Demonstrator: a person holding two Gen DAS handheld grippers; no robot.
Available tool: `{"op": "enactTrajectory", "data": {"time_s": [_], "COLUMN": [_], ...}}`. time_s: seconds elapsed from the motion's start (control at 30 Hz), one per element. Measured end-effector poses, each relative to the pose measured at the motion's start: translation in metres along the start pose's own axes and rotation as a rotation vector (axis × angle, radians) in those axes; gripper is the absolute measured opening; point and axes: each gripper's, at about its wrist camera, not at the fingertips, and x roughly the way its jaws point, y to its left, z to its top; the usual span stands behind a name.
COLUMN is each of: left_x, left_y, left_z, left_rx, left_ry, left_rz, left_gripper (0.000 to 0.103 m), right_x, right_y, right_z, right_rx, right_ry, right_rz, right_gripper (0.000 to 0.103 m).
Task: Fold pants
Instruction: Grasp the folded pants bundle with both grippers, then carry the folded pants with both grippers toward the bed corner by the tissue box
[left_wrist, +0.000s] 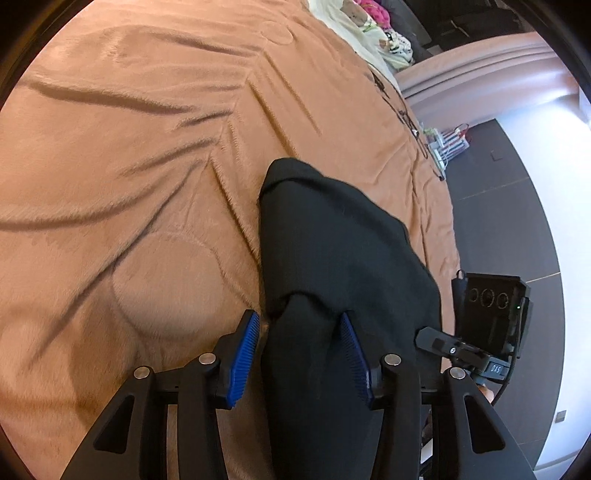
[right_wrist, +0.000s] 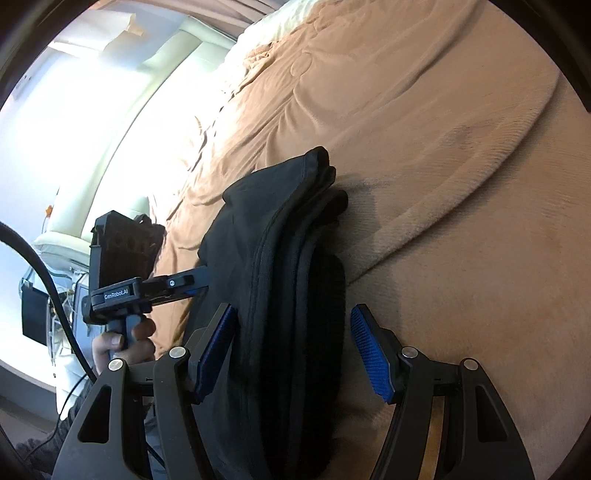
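Daylight glare whitens one side; fisheye edges bend, slight blur.

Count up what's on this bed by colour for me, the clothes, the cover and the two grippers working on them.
Black: 1, the folded pants
Tan: 1, the bed cover
Black with blue pads: 2, the left gripper and the right gripper
Total: 4

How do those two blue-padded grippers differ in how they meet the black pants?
The left gripper has its jaws close around a narrow bunch of the black pants; the right gripper straddles the thick folded stack, one pad clear of the cloth. Both have blue ribbed pads and hang over the tan blanket.
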Motion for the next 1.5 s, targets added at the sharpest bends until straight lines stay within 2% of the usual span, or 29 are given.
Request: {"op": "enactTrajectory", "data": {"time_s": [0.17, 0.2, 0.23, 0.3, 0.4, 0.6, 0.67, 1.03, 1.33, 1.5], "left_x": [0.007, 0.008, 0.009, 0.009, 0.000, -0.026, -0.036, -0.098, -0.178, -0.220], "left_y": [-0.004, -0.003, -0.004, -0.007, -0.016, -0.045, -0.056, -0.103, -0.144, -0.150], "left_z": [0.006, 0.006, 0.006, 0.006, 0.003, -0.002, -0.004, -0.031, -0.061, -0.074], "left_rx": [0.034, 0.030, 0.028, 0.043, 0.068, 0.127, 0.145, 0.209, 0.273, 0.297], "left_ry": [-0.006, -0.006, -0.011, -0.019, -0.051, -0.109, -0.128, -0.232, -0.337, -0.392], "left_rz": [0.003, 0.000, 0.005, 0.033, 0.029, 0.018, 0.021, -0.004, -0.008, -0.017], "left_gripper": [0.048, 0.046, 0.043, 0.022, 0.012, 0.011, 0.010, 0.010, 0.010, 0.009], "right_x": [0.008, 0.011, 0.012, 0.013, 0.006, -0.016, -0.022, -0.071, -0.116, -0.130], "right_y": [-0.006, -0.005, -0.002, 0.004, 0.017, 0.051, 0.060, 0.131, 0.197, 0.235], "right_z": [0.009, 0.011, 0.011, 0.011, 0.010, -0.003, -0.007, -0.048, -0.091, -0.116], "right_rx": [0.002, -0.006, -0.016, -0.035, -0.058, -0.132, -0.141, -0.260, -0.358, -0.409], "right_ry": [-0.003, -0.001, 0.001, 0.004, -0.016, -0.079, -0.098, -0.211, -0.307, -0.346], "right_rz": [0.005, -0.001, -0.017, -0.068, -0.088, -0.138, -0.129, -0.154, -0.160, -0.163], "right_gripper": [0.064, 0.061, 0.056, 0.036, 0.026, 0.022, 0.019, 0.019, 0.019, 0.018]}}
